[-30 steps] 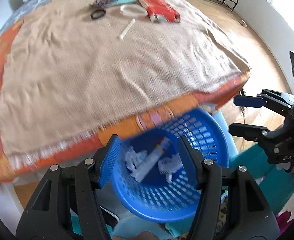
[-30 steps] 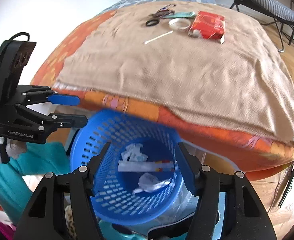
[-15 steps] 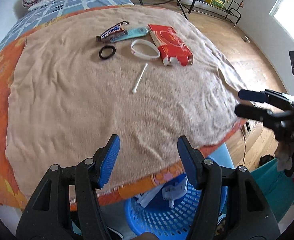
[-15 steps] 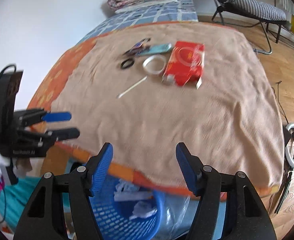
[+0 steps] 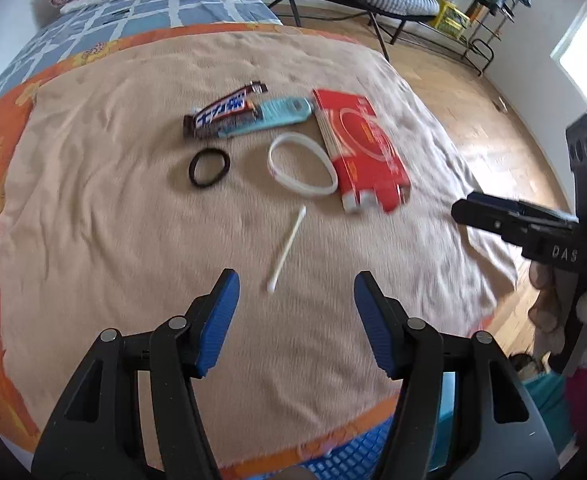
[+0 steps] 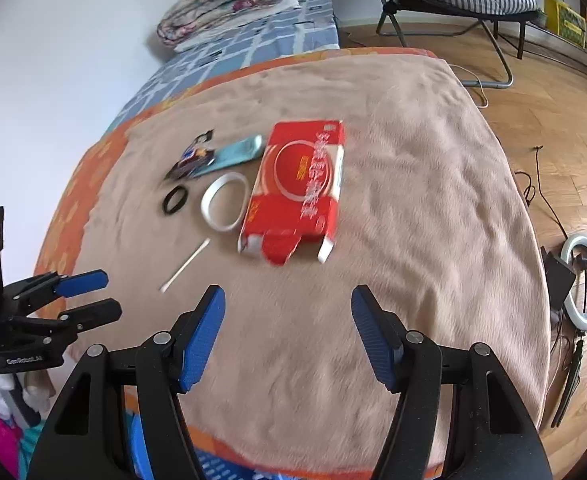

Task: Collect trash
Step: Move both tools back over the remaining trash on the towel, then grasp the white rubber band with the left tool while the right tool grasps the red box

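Beige blanket: cotton swab light, thin, pinch mid-stick; left gripper and right gripper both apart, empty.

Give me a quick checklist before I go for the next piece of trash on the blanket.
1. Left gripper open and holding nothing: ok.
2. Right gripper open and holding nothing: ok.
3. Cotton swab lies alone on the tan blanket, nothing on top of it: ok.
4. Red carton clear of the white ring: cannot tell, their edges look very close.
5. Blue basket within reach at the bed's near edge: ok, only its rim shows.
6. Candy wrapper free of the teal item: not ok, they overlap.
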`<state>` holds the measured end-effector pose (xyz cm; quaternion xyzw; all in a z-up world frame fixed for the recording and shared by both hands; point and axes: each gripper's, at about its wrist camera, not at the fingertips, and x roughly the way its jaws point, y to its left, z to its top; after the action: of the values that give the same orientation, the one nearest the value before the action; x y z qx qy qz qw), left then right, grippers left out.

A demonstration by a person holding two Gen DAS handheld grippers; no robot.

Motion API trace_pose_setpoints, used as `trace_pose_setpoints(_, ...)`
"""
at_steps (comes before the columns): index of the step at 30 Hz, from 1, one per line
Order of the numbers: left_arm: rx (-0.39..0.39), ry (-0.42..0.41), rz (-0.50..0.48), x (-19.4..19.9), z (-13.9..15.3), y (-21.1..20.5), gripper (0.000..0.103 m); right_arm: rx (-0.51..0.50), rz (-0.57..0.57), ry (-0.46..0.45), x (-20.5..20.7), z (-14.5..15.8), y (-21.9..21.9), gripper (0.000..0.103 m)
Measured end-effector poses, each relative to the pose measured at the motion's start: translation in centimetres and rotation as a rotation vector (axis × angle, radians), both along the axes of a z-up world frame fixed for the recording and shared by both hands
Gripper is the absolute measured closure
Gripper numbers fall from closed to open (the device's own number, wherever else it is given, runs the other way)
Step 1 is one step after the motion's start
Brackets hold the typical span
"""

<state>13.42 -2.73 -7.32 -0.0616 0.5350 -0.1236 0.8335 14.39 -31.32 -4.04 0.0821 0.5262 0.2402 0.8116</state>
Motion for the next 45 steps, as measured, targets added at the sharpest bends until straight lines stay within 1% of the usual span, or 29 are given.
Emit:
trace_pose_setpoints(4,-0.04,0.007,0.043,2.9,-0.5,0.0,0.041,0.049,-0.03,0.0,2.5,0.2,0.2,0.038)
trace_pose_setpoints(6,-0.054,0.01,0.064,4.3,-0.8,-0.1,0.041,0.055,-0.044,-0.004,3.5,0.2,0.4,0.037)
trace_pose_setpoints(7,-0.056,0.011,0.07,4.9,-1.0,-0.1,0.041,0.057,-0.052,-0.003,4.1,0.1,0.6,0.031)
trace_pose_setpoints(9,-0.058,0.019,0.083,6.0,-1.6,-0.3,0.042,0.064,-0.064,0.004,5.3,-0.2,0.8,0.024)
trace_pose_setpoints(10,-0.053,0.024,0.091,6.6,-2.0,-0.4,0.049,0.063,-0.067,0.012,5.8,-0.4,0.9,0.023)
trace_pose_setpoints(11,-0.052,0.033,0.099,7.1,-2.5,-0.4,0.051,0.062,-0.069,0.023,6.4,-0.7,1.1,0.023)
trace_pose_setpoints(15,-0.082,0.073,0.133,9.0,-4.4,-0.2,0.051,0.064,-0.092,0.057,8.1,-1.8,1.4,0.023)
trace_pose_setpoints(16,-0.076,0.077,0.137,9.4,-4.8,-0.3,0.052,0.065,-0.106,0.066,8.6,-2.1,1.4,0.023)
trace_pose_setpoints(17,-0.072,0.079,0.14,9.6,-5.1,-0.4,0.056,0.065,-0.115,0.071,9.0,-2.3,1.4,0.023)
trace_pose_setpoints(18,-0.068,0.08,0.14,9.9,-5.3,-0.4,0.057,0.065,-0.122,0.075,9.3,-2.4,1.4,0.023)
trace_pose_setpoints(19,-0.062,0.076,0.139,10.1,-5.5,-0.5,0.058,0.063,-0.129,0.077,9.6,-2.6,1.5,0.023)
trace_pose_setpoints(21,-0.043,0.058,0.134,10.3,-5.5,-0.8,0.063,0.055,-0.138,0.08,10.2,-2.8,1.8,0.023)
trace_pose_setpoints(23,-0.012,0.044,0.126,10.3,-5.6,-1.1,0.072,0.05,-0.144,0.087,10.6,-3.2,2.1,0.023)
trace_pose_setpoints(24,-0.003,0.036,0.126,10.3,-5.6,-1.1,0.074,0.048,-0.145,0.092,10.8,-3.4,2.4,0.023)
trace_pose_setpoints(27,-0.01,0.023,0.13,10.2,-5.7,-0.9,0.084,0.032,-0.143,0.103,11.3,-4.0,3.4,0.023)
trace_pose_setpoints(28,-0.015,0.021,0.13,10.2,-5.7,-0.8,0.09,0.023,-0.143,0.104,11.5,-4.2,3.8,0.023)
trace_pose_setpoints(29,-0.02,0.019,0.131,10.1,-5.7,-0.6,0.092,0.015,-0.144,0.104,11.7,-4.4,4.2,0.023)
trace_pose_setpoints(31,-0.033,0.015,0.133,10.0,-5.7,-0.3,0.093,-0.002,-0.146,0.104,12.0,-4.7,4.9,0.023)
trace_pose_setpoints(34,-0.034,0.005,0.144,9.9,-5.5,0.2,0.095,-0.037,-0.148,0.104,12.2,-5.1,5.8,0.023)
trace_pose_setpoints(35,-0.036,0.002,0.144,9.8,-5.3,0.4,0.097,-0.045,-0.147,0.104,12.3,-5.3,6.1,0.023)
trace_pose_setpoints(40,-0.039,-0.015,0.147,9.6,-4.9,1.3,0.097,-0.084,-0.136,0.082,12.3,-5.3,7.3,0.023)
trace_pose_setpoints(42,-0.042,-0.016,0.149,9.5,-4.8,1.5,0.097,-0.102,-0.131,0.074,12.3,-5.3,7.7,0.021)
trace_pose_setpoints(44,-0.056,-0.022,0.151,9.4,-4.7,1.5,0.097,-0.105,-0.135,0.07,12.3,-5.1,8.0,0.021)
trace_pose_setpoints(45,-0.072,-0.023,0.154,9.3,-4.6,1.6,0.097,-0.092,-0.128,0.071,12.3,-5.0,8.1,0.021)
